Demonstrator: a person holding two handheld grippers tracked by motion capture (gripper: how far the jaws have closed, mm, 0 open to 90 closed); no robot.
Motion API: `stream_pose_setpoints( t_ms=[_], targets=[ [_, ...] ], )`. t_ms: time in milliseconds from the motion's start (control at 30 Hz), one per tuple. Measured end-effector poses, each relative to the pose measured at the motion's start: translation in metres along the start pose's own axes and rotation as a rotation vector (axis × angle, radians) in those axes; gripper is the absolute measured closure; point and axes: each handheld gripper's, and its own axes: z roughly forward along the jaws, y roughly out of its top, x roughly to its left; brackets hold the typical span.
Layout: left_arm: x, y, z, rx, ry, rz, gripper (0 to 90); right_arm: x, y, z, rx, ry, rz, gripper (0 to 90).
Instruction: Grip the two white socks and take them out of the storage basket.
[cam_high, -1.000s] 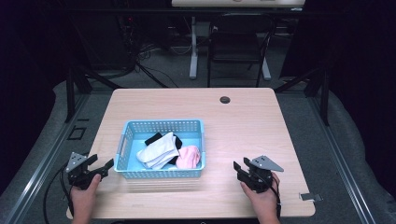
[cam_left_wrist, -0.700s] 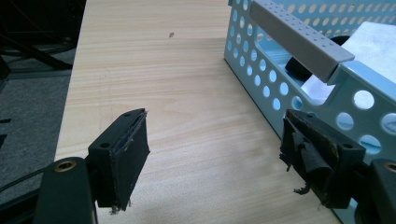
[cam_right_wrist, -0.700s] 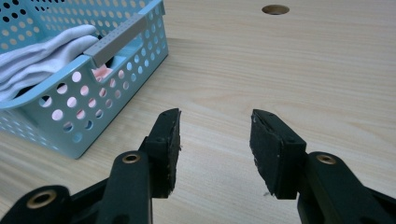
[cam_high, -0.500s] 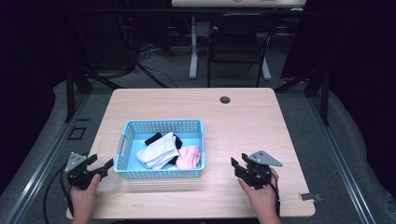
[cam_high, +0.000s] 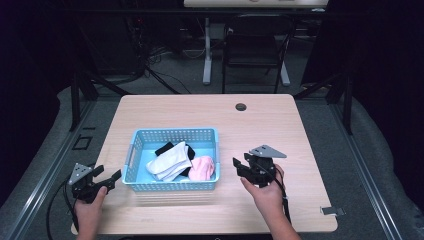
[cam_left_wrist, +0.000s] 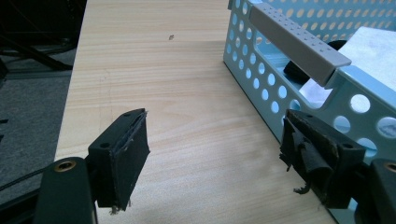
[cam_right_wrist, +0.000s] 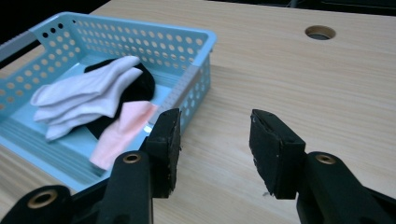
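Wooden table (cam_high: 300, 135), perforated blue basket (cam_high: 172, 136), folded socks (cam_high: 170, 162)

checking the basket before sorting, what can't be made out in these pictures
- Black sock: mostly under the white socks in the high view and right gripper view, so its count and shape are unclear.
- Basket: cut off by the top and right edges in the left gripper view.
- Pink sock: near end hidden behind the right gripper.

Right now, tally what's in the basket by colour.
White socks: 1 bundle, pieces within it can't be separated
Pink sock: 1
Black sock: 1, mostly covered
Total: 3 colour groups, all in the blue basket
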Motion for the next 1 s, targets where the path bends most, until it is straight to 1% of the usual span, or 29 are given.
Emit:
stream_pose_setpoints(
  t_ms=[33,133,267,333,367,433,467,500,533,567,633,700,733,767,800,933,967,1000],
  targets=[
    [0.000,0.000,0.000,0.000,0.000,0.000,23.3,0.002,0.004,0.002,0.001,0.009,0.002,53.3],
    [0.000,0.000,0.000,-0.001,-0.002,0.000,23.2,0.010,0.018,0.011,0.031,0.043,0.015,53.9],
    [0.000,0.000,0.000,-0.002,-0.003,-0.001,23.2,0.017,0.028,0.018,0.048,0.066,0.020,54.4],
    [0.000,0.000,0.000,-0.001,-0.003,-0.001,23.2,0.022,0.034,0.024,0.056,0.088,0.028,54.6],
    [0.000,0.000,0.000,-0.001,-0.003,-0.001,23.2,0.025,0.038,0.027,0.068,0.100,0.024,54.7],
    [0.000,0.000,0.000,-0.001,-0.003,0.000,23.2,0.031,0.044,0.034,0.086,0.118,0.019,55.2],
    [0.000,0.000,0.000,-0.003,-0.004,-0.001,23.2,0.037,0.049,0.042,0.094,0.135,0.021,56.2],
    [0.000,0.000,0.000,-0.004,-0.003,-0.002,23.2,0.037,0.049,0.042,0.094,0.135,0.021,56.2],
    [0.000,0.000,0.000,-0.005,-0.004,-0.003,23.2,0.043,0.054,0.050,0.107,0.147,0.024,57.4],
    [0.000,0.000,0.000,-0.005,-0.004,-0.003,23.2,0.043,0.054,0.050,0.107,0.147,0.024,57.4],
    [0.000,0.000,0.000,-0.005,-0.004,-0.002,23.2,0.050,0.059,0.058,0.123,0.153,0.010,58.0],
    [0.000,0.000,0.000,-0.006,-0.004,-0.002,23.2,0.057,0.063,0.067,0.132,0.156,0.008,59.1],
    [0.001,0.000,0.000,-0.006,-0.004,-0.003,23.2,0.060,0.065,0.071,0.146,0.159,0.005,59.6],
    [0.001,0.000,0.000,-0.007,-0.004,-0.003,23.2,0.067,0.069,0.079,0.161,0.163,-0.001,60.7],
    [0.001,0.000,0.000,-0.007,-0.004,-0.002,23.2,0.067,0.069,0.079,0.161,0.163,-0.001,60.7],
    [0.001,0.000,0.000,-0.008,-0.004,-0.005,23.2,0.077,0.075,0.095,0.191,0.155,-0.016,62.0],
    [0.001,0.000,0.000,-0.008,-0.004,-0.005,23.2,0.079,0.076,0.098,0.193,0.160,-0.005,62.7],
    [0.001,0.000,0.000,-0.008,-0.005,-0.006,23.2,0.080,0.077,0.100,0.208,0.167,0.015,63.3]
  ],
)
